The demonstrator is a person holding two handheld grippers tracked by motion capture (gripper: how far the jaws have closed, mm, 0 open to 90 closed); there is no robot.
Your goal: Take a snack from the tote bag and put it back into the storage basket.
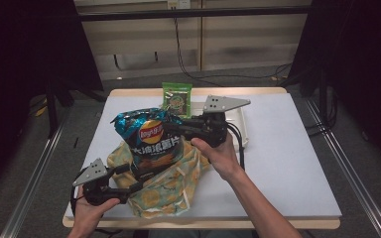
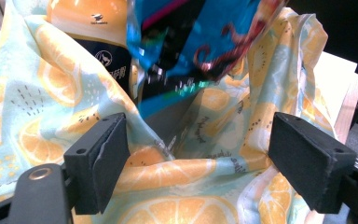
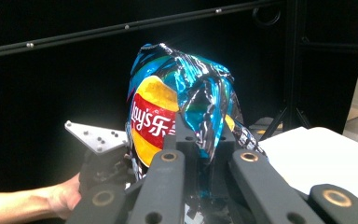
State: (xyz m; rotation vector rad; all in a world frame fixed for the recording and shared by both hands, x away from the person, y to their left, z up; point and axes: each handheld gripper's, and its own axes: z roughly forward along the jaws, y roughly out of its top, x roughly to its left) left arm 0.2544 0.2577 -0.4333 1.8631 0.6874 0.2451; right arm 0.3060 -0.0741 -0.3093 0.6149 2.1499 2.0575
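Nearest me, my left hand-held gripper (image 1: 121, 178) stands apart around the fruit-print bag's (image 1: 166, 191) rim. Beyond it, my right hand-held gripper (image 1: 171, 130) is clamped on the chip bag (image 1: 149, 141), which is partly inside the fruit-print bag, so I judge the packing half done. The green packet (image 1: 176, 99) waits farther back on the worktop (image 1: 287, 163).

A white-topped table (image 1: 287, 163) with a pale wooden edge stands on a grey floor (image 1: 273, 79). Behind the table runs a beige panelled wall (image 1: 228, 44) with a dark horizontal bar (image 1: 193, 14) across it; black cables (image 1: 213, 77) hang down it and trail over the floor. Black curtains (image 1: 25, 59) flank the table on both sides. Metal rails (image 1: 349, 168) run along the floor beside the table.
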